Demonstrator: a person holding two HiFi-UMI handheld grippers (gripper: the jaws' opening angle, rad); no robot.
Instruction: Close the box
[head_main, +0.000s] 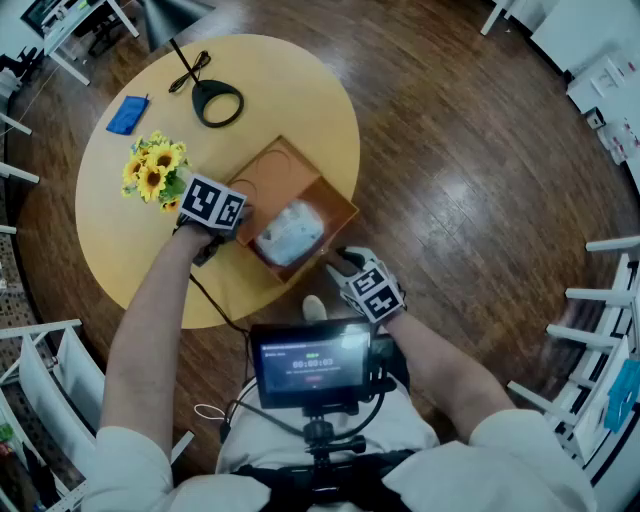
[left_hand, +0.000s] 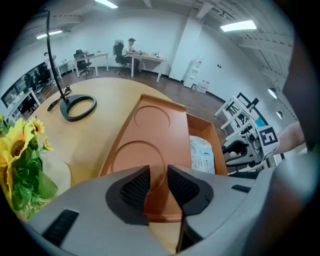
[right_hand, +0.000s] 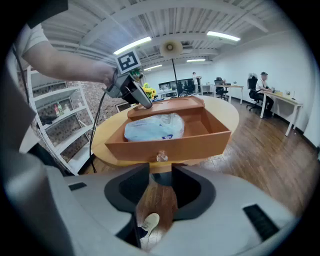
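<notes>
Partly overhanging the table (head_main: 290, 90), the box drawer (right_hand: 175, 145) faces the right gripper (right_hand: 161, 175).

in the head view, the left gripper (left_hand: 159, 186) had its jaws tucked under its marker cube (head_main: 212, 203), and the right gripper (right_hand: 160, 185) hid its own the same way. the box (head_main: 335, 205) lost a lid corner behind that cube. print on the bag (head_main: 290, 232) was too small to read. sunflowers (left_hand: 17, 160) ran off the left gripper view's edge. the screen (head_main: 313, 362) was too blurred to read.
</notes>
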